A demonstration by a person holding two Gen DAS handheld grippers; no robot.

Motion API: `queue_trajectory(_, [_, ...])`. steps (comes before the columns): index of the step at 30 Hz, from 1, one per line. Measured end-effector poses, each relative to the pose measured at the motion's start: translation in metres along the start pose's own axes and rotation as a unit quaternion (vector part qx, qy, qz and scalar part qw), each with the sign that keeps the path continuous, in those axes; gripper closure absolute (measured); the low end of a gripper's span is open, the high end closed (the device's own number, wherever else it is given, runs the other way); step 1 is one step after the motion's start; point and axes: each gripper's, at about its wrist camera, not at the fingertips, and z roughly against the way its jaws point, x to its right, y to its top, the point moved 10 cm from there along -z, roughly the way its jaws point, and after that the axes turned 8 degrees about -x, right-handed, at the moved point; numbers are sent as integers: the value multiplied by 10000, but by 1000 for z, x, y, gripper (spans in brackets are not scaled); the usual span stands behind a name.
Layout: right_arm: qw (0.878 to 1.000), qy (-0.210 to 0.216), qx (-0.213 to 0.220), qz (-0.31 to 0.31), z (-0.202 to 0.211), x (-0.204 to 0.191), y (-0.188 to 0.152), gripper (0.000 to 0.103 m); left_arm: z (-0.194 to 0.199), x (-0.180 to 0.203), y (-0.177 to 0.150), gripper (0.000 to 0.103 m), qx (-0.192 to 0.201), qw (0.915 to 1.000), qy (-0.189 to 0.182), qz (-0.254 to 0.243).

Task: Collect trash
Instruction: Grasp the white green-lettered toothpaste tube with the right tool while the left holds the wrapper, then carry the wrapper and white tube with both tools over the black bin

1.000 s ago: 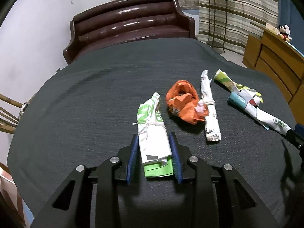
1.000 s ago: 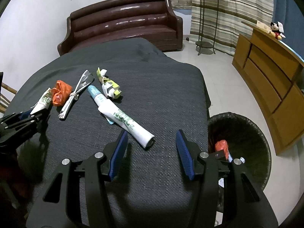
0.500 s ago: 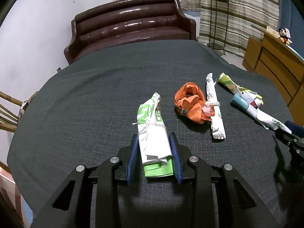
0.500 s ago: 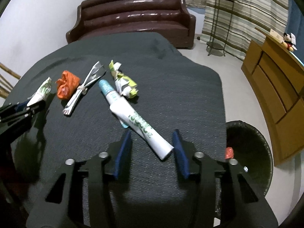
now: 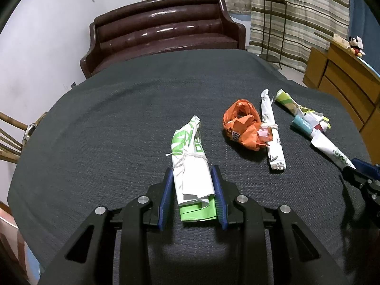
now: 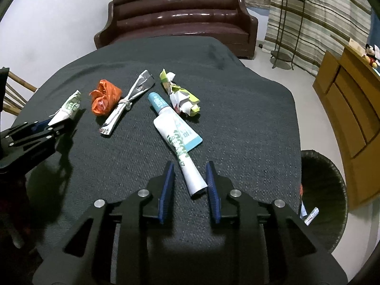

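Observation:
My left gripper (image 5: 192, 190) is shut on a green-and-white paper roll (image 5: 190, 156) tied with string, which lies on the dark tablecloth (image 5: 114, 123). In the right wrist view the same gripper (image 6: 42, 128) and roll (image 6: 68, 106) sit at the far left. My right gripper (image 6: 189, 185) is closing around the near end of a white-and-teal wrapper roll (image 6: 175, 133). A gap still shows at the left pad. An orange bag (image 6: 105, 97), a tied white paper stick (image 6: 125, 104) and a yellow-green crumpled wrapper (image 6: 182, 95) lie between the two grippers.
A black trash bin (image 6: 323, 190) with some litter inside stands on the floor just past the table's right edge. A brown sofa (image 5: 166, 30) is behind the table, a wooden cabinet (image 6: 351, 109) at the right, and a chair back (image 5: 9, 142) at the left.
My right gripper has moved forward over the white-and-teal roll, and its jaws have narrowed around the roll's end. The left gripper keeps its hold and has not moved.

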Motion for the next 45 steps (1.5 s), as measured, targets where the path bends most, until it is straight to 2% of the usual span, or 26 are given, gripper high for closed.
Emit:
queue_trajectory(4, [9999, 17, -38, 130, -2, -8, -2, 75, 1, 0, -1, 70, 50, 10000, 55, -50])
queue_trajectory(7, [9997, -94, -23, 232, -4, -9, 0, 83, 0, 1, -4, 70, 37, 10000, 50, -51])
queue_trajectory(9, [9997, -24, -21, 238, -3, -15, -2, 90, 1, 1, -6, 70, 28, 10000, 29, -33])
queue_trajectory(12, [9997, -27, -5, 238, -1, -18, -3, 92, 3, 0, -6, 70, 62, 10000, 18, -35])
queue_trajectory(28, [9991, -72, 421, -35, 24, -16, -2, 94, 23, 6, -10, 70, 322, 9994, -130, -44])
queue_trajectory(37, [9968, -300, 651, -356, 43, 15, -10, 94, 42, 38, -10, 70, 534, 9975, -388, -251])
queue_trajectory(45, [9933, -507, 830, -618, 62, 48, -19, 94, 61, 89, -9, 70, 735, 9929, -723, -596])
